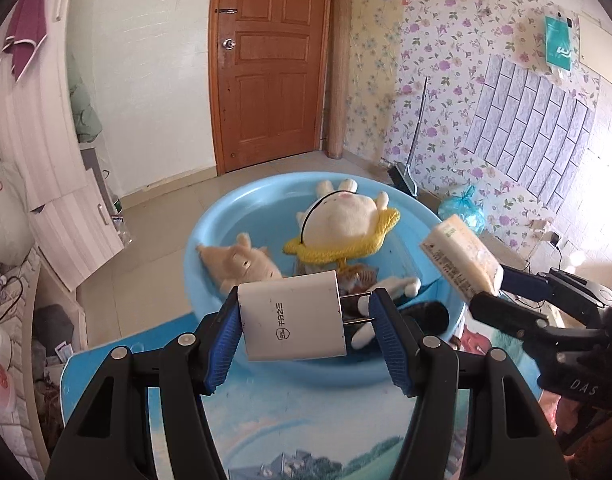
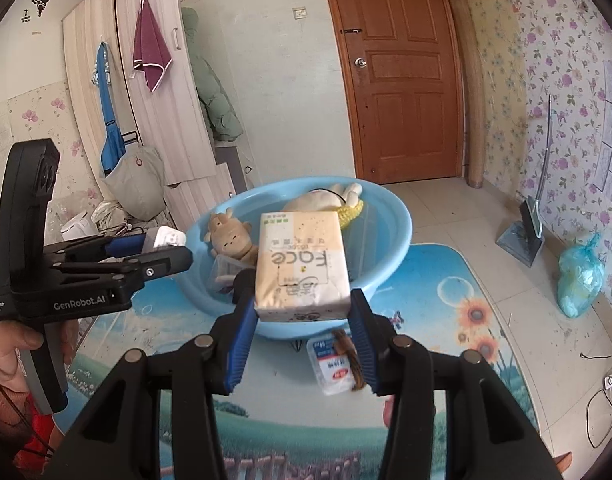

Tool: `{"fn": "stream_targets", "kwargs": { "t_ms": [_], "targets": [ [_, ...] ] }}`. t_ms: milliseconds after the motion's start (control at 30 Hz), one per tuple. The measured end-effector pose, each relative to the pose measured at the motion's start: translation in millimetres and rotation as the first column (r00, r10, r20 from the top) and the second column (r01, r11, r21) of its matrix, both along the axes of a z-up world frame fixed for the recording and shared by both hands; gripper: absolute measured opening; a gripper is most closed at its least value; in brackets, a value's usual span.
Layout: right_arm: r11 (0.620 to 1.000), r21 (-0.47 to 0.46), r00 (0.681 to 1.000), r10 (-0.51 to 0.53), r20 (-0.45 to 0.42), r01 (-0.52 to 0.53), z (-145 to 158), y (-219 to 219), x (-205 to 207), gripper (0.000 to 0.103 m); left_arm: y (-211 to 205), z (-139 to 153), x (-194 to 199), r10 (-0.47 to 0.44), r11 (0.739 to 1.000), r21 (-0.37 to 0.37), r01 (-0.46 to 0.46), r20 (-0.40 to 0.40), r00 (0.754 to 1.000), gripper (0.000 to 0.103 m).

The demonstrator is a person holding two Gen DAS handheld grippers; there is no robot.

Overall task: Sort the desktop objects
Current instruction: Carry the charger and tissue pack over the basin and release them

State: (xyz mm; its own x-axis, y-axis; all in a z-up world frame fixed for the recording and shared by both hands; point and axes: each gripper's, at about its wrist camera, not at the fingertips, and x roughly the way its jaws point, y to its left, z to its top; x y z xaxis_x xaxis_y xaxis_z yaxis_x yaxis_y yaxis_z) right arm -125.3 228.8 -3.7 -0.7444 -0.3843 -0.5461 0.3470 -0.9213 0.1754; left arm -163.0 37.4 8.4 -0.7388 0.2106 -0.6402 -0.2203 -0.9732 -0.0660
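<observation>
My left gripper is shut on a white plug charger, held above the near rim of a blue basin. My right gripper is shut on a cream tissue pack, also held over the near rim of the basin. The tissue pack and the right gripper show at the right of the left wrist view. The left gripper with the charger shows at the left of the right wrist view. In the basin lie a white and yellow plush and a beige plush.
A small white packet with a brown hair tie lies on the printed mat by the basin. A dustpan and a blue bag stand on the floor at right. A wardrobe stands at left.
</observation>
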Motion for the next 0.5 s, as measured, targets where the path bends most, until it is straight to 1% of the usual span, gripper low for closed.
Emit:
{"fn": "stream_targets", "kwargs": {
  "t_ms": [167,267,333,400,500],
  "targets": [
    [1.000,0.001,1.000,0.009,0.009,-0.009,-3.2,-1.5,-20.6,0.044,12.7,-2.4,-26.5,-0.037,0.999,-0.010,0.038,0.010,0.999,0.063],
    [1.000,0.007,1.000,0.009,0.006,-0.010,-2.7,-0.9,-29.4,0.044,13.8,-3.8,-35.7,-0.041,0.999,-0.005,0.042,0.015,0.999,0.063],
    [1.000,0.010,1.000,0.012,0.002,-0.012,-1.5,-2.2,-32.5,0.045,14.5,-2.5,-37.5,-0.043,0.999,0.001,0.043,0.009,0.999,0.064],
    [1.000,0.016,1.000,0.014,0.004,-0.014,-1.6,-2.6,-36.8,0.045,15.2,-1.8,-37.7,-0.046,0.999,0.002,0.046,0.005,0.999,0.069],
    [1.000,0.016,1.000,0.020,0.023,-0.020,-5.6,-5.2,-43.4,0.045,14.9,-0.7,-35.0,-0.047,0.999,-0.002,0.047,-0.001,0.999,0.070]
  ]
}}
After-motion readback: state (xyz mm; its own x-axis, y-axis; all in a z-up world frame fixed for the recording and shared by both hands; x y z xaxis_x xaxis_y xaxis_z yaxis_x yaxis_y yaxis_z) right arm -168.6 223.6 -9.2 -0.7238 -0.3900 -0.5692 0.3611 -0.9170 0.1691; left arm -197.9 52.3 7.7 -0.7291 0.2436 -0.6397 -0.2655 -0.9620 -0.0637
